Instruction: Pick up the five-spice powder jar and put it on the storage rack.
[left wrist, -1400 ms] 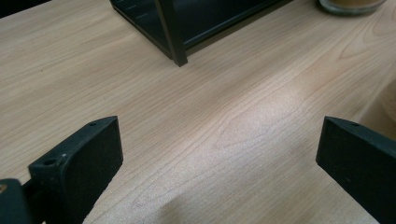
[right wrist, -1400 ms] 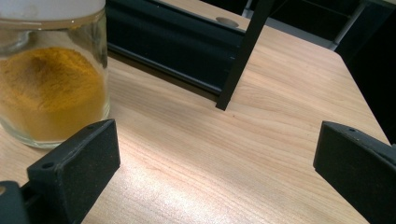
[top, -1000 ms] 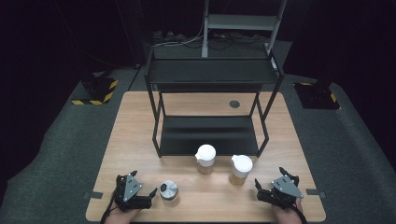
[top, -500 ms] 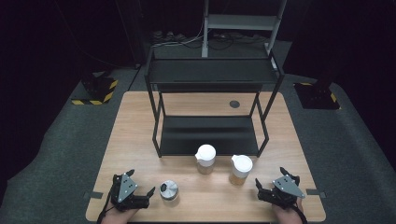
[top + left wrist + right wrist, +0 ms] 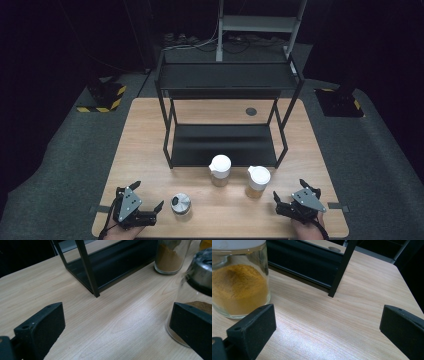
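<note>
Here, both grippers (image 5: 146,207) (image 5: 288,196) wide, empty.

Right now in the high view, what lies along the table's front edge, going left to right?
left gripper → metal-lidded jar → white-lidded jar of brown powder → white-lidded jar of yellow powder → right gripper. Both grippers are open and hold nothing.

I see a light wooden counter (image 5: 150,150) carrying a black two-tier metal rack (image 5: 227,80) toward its far side. A small dark round disc (image 5: 251,111) sits in the counter behind the rack. Yellow-and-black striped floor plates (image 5: 102,95) lie beyond on grey carpet.
</note>
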The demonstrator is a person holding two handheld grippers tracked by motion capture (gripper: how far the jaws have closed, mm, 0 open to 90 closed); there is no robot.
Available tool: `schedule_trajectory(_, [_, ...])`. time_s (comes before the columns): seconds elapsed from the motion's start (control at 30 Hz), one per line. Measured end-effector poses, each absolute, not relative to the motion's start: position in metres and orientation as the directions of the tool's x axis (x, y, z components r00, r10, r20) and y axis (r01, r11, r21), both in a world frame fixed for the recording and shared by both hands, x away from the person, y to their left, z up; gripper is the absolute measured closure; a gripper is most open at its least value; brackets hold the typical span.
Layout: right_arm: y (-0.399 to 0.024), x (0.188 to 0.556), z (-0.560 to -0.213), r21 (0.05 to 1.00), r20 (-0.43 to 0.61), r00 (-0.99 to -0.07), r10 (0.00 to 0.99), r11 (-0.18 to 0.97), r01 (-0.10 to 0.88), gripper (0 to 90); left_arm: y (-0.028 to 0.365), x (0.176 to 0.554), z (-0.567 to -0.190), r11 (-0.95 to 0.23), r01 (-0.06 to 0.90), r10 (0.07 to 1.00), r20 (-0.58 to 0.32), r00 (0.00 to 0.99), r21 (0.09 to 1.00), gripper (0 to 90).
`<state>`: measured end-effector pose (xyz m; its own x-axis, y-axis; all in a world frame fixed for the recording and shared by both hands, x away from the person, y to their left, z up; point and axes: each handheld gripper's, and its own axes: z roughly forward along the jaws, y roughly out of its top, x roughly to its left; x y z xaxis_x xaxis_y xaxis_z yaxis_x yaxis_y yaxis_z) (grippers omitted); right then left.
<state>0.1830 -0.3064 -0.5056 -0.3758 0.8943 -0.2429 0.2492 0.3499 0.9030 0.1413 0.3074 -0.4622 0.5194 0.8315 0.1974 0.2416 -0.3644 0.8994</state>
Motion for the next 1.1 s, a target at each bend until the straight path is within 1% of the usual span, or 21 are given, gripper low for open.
schedule_trajectory(0.17, [-0.307, 0.183, -0.506, 0.904, -0.239, -0.375, 0.896, 0.346, 0.251, 0.1, 0.307, 0.137, -0.458, -0.360, 0.221, 0.830, 0.203, 0.519, 0.906, 0.5])
schedule_trajectory(0.27, [-0.307, 0.183, -0.506, 0.905, -0.237, -0.374, 0.897, 0.344, 0.251, 0.0, 0.310, 0.133, -0.455, -0.333, 0.208, 0.832, 0.183, 0.525, 0.920, 0.5])
schedule_trajectory(0.5, [-0.309, 0.184, -0.505, 0.909, -0.221, -0.372, 0.901, 0.328, 0.256, 0.0, 0.310, 0.124, -0.448, -0.310, 0.170, 0.825, 0.176, 0.536, 0.936, 0.5])
schedule_trajectory(1.1, [-0.309, 0.184, -0.505, 0.907, -0.224, -0.375, 0.899, 0.333, 0.257, 0.0, 0.300, 0.118, -0.444, -0.284, 0.113, 0.777, 0.159, 0.610, 0.952, 0.5])
